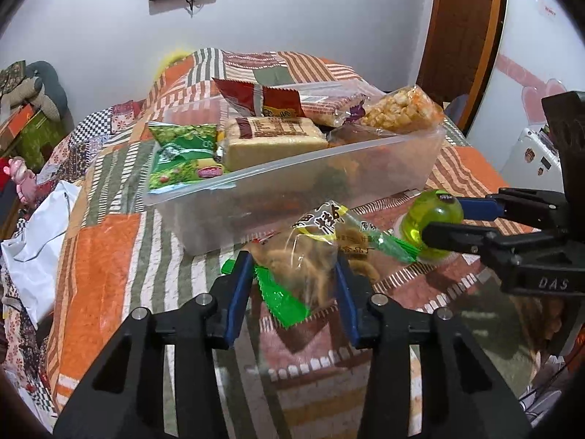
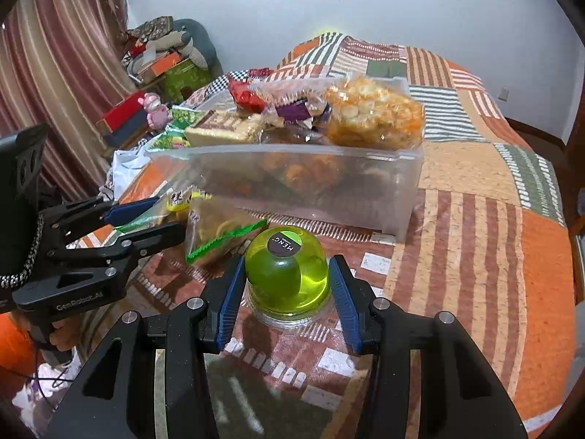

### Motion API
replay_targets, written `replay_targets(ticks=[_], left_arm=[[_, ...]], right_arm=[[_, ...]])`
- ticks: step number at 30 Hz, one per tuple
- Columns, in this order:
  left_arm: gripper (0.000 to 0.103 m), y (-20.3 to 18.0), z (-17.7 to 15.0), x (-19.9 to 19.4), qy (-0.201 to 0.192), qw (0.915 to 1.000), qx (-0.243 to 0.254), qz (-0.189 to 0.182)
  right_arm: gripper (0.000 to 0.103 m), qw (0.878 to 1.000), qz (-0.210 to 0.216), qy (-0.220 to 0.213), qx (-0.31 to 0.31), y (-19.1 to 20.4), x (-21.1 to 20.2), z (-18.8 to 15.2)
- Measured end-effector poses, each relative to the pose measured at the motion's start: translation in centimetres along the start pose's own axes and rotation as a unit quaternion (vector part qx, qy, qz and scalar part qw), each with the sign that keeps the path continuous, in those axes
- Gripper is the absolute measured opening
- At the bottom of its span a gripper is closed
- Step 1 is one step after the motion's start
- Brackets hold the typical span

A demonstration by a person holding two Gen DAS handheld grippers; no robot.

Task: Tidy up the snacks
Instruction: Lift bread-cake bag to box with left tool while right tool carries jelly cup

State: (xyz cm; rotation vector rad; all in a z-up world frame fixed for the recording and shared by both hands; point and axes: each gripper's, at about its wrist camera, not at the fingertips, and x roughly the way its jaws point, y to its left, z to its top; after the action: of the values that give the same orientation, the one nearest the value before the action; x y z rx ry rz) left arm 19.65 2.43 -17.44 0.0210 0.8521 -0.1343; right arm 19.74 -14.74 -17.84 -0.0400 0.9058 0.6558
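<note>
A clear plastic storage tub (image 1: 292,183) is seen resting on a bed covered by a patchwork quilt of orange, green and brown striped squares (image 1: 106,248). The tub is heaped above its rim with snacks: a green printed packet (image 1: 182,153) at its left end, a pale wrapped cake block (image 1: 274,139), a red foil packet (image 1: 256,98) and a clear bag of golden puffed pieces (image 1: 402,109) at its right end. A white plastic bag (image 1: 40,241) lies by the quilt's left edge.

On the quilt just in front of the tub's near wall, a clear packet of brown fried snacks with green serrated ends (image 1: 314,263) is clamped between the blue-padded fingers of the left gripper (image 1: 294,285), which are closed in against its sides. Just beside it, a green domed jelly cup with a round black label (image 2: 287,278) stands upright on the quilt. It is straddled by the right gripper (image 2: 287,289), whose fingers are spread partway; whether the pads touch the cup cannot be told. Both grippers are held low and nearly level, aimed toward the tub.
</note>
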Motion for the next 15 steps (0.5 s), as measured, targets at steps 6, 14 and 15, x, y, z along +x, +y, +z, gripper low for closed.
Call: replay_targets(ticks=[6,14,15], left_arm=[[0.039,0.3,-0.1,-1.9,-0.017,0.9998,-0.005,-0.002],[0.039,0.6,0.4,-5.3,-0.051,0.9985,-0.020,0.005],[0.039,0.7,0.6,-5.8,-0.056,0.9982,-0.021,0.006]], right_arm=[[0.044,1.000,-0.004,-0.022,-0.007,0.6,-1.3,0.6],[0.044,0.999,-0.008,-0.050,-0.011,1.3,-3.1,1.5],[0.044,0.998,-0.009,-0.054,-0.011,1.4,-3.2,1.7]])
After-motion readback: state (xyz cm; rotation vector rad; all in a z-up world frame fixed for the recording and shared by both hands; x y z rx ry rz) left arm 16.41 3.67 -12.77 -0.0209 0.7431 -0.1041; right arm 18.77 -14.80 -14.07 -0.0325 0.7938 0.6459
